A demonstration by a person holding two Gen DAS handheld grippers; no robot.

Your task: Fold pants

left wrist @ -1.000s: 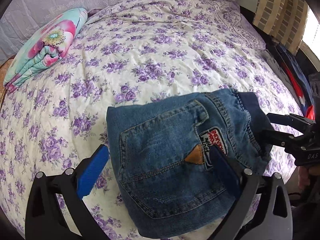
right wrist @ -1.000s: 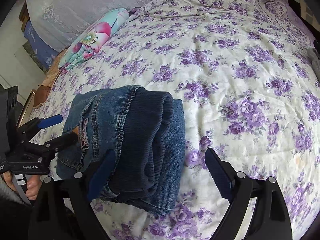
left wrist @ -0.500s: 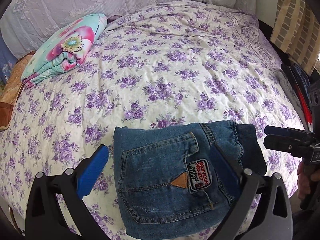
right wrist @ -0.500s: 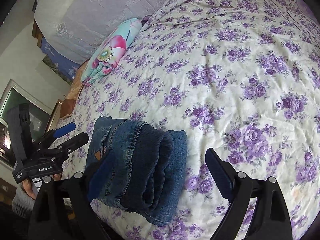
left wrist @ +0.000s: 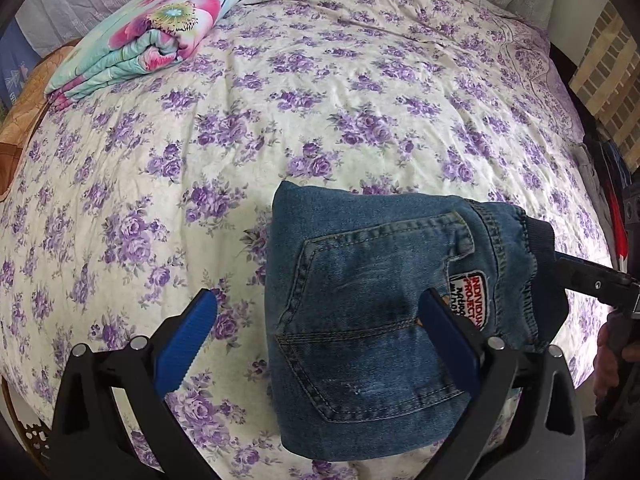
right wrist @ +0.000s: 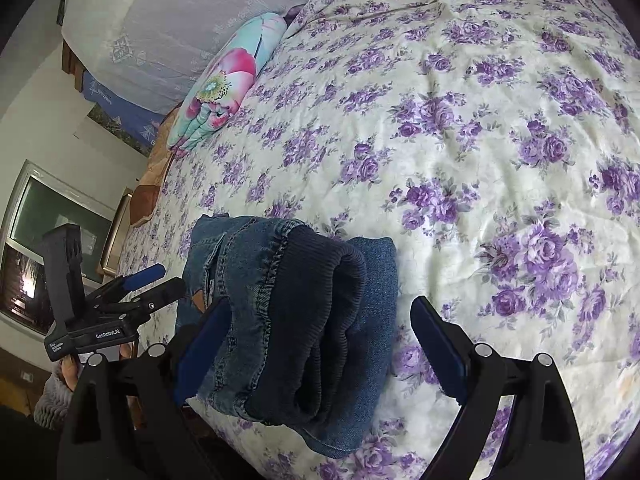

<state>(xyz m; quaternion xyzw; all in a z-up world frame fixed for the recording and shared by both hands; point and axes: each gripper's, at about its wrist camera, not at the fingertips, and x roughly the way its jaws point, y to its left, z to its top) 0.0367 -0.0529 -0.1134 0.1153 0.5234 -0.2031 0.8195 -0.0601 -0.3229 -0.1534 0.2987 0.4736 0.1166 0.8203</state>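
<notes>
Left wrist view: the pants [left wrist: 360, 320] lie as one compact denim bundle near the front edge of the bed [left wrist: 320, 120], back pocket and patch facing up. The left gripper [left wrist: 316, 340] has its fingers spread wide and holds nothing; its right finger hangs over the denim, contact unclear. Right wrist view: the right gripper [right wrist: 320, 344] is likewise wide open and empty, the ribbed waistband end of the bundle sitting between its fingers.

Judgement: folding looks essentially finished; the step in hand is release and tidy. To do it well, both grippers should lift straight off without dragging a layer, and any pressing should go on the thick waistband side.

Count: pants, one; grippers, two; folded floral blanket [left wrist: 144, 28] near the bed's head, one.
</notes>
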